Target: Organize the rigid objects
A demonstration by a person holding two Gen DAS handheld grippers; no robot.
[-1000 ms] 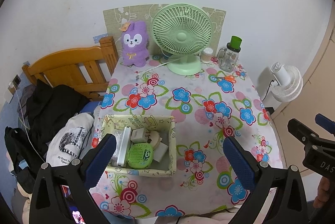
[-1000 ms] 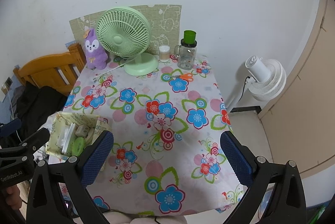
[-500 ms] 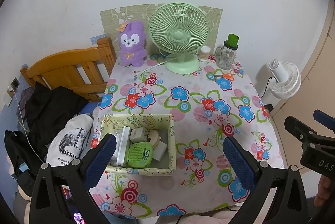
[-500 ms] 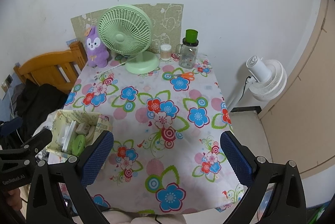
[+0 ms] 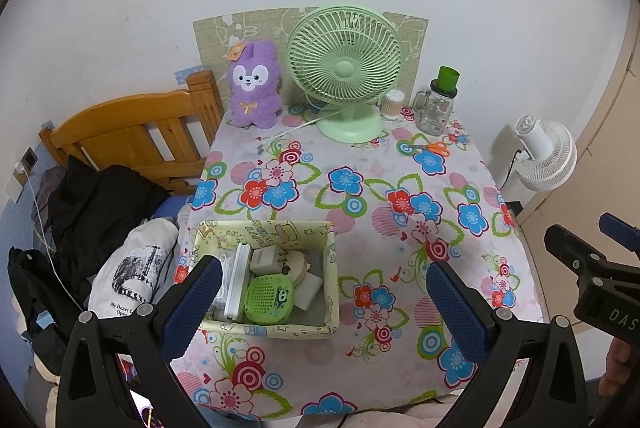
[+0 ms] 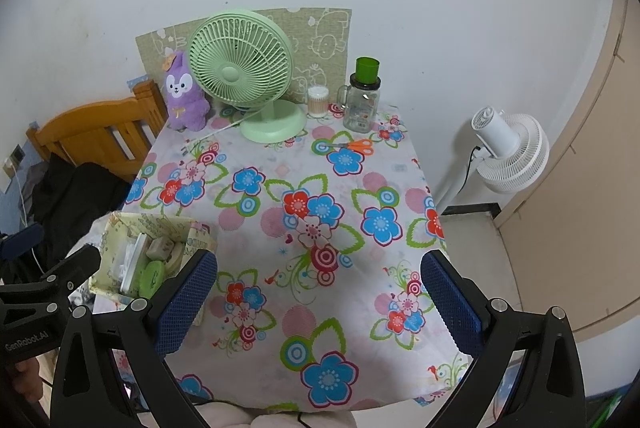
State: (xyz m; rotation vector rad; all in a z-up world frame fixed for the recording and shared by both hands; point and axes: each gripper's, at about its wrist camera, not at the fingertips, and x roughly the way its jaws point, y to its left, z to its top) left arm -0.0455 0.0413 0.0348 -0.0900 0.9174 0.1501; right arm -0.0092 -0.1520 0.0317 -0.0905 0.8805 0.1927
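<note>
You are holding both the left tool [image 5: 324, 302] and right tool [image 6: 318, 294] wide and empty above the surface's near edge, risking nudging the filled box [image 5: 267, 278] off its near-left corner.

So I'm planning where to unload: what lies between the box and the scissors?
Only bare flowered tablecloth between the box and the scissors; nothing sits there. Both wrist views show it.

Flowered tablecloth [image 5: 360, 212] (blue, red, green on white), mint-green fan [image 5: 345, 68], purple plush [image 5: 253, 90].
</note>
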